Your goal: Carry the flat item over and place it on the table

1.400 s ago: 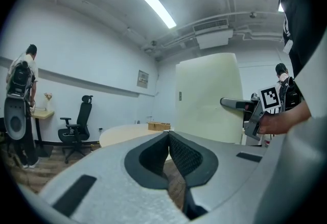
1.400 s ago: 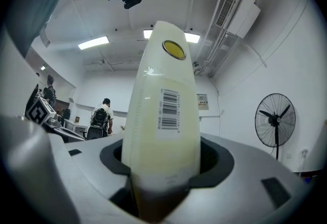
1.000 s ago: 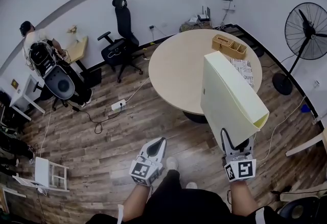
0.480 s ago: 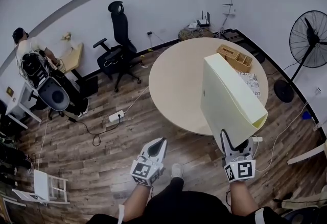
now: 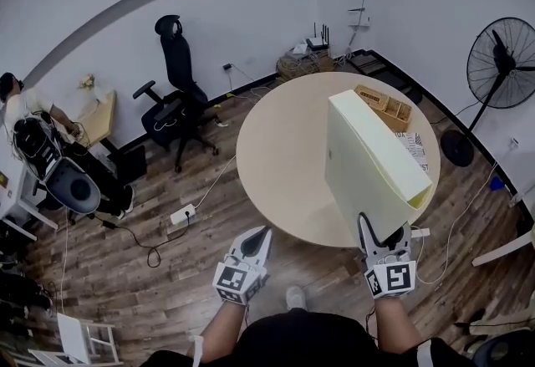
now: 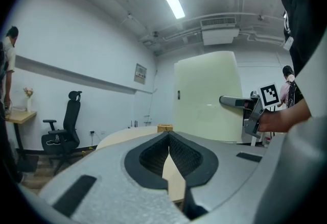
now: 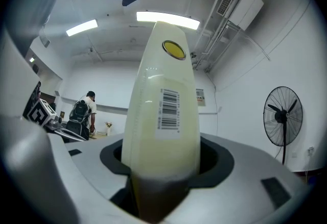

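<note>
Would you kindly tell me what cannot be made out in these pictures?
- Head view: the yellow folder hides part of the printed sheet and the table surface behind it.
- Right gripper view: the digits on the folder's barcode label are too small to read.

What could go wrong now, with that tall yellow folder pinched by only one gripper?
The right gripper clamps the yellow folder only at its bottom edge, and it leans tall above the jaws, so it might swing or slip out. The wooden tray sits on the round table just beyond it; laying the folder down there could knock it.
</note>
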`<action>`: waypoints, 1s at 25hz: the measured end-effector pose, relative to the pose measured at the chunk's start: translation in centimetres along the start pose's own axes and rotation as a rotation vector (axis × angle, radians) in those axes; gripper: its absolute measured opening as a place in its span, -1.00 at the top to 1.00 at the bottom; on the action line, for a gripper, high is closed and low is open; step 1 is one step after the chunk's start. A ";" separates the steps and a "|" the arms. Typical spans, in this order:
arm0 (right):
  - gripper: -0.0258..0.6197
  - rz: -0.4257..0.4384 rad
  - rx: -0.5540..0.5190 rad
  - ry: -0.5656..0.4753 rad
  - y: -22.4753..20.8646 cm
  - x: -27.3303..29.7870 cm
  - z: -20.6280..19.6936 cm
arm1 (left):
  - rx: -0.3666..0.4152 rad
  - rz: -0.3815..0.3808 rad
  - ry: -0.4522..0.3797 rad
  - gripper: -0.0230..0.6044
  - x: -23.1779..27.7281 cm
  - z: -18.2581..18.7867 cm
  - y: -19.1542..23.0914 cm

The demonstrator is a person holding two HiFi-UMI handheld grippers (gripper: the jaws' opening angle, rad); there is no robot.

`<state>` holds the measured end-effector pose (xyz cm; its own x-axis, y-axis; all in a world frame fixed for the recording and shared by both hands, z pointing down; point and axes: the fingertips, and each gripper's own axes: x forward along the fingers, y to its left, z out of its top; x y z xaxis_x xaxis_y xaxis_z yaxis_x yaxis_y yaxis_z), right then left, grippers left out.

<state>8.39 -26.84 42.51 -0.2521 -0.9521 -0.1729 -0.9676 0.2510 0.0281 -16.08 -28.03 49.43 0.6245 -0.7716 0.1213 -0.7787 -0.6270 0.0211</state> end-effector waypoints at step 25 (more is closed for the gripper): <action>0.09 -0.023 0.079 0.053 -4.1 7.9 -3.4 | 0.008 -0.090 0.025 0.91 9.7 -0.3 4.7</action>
<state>10.32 -35.97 44.38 -0.2325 -0.9652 -0.1199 -0.9693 0.2401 -0.0535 -13.69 -38.36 50.96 0.6903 -0.7092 0.1437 -0.7189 -0.6947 0.0251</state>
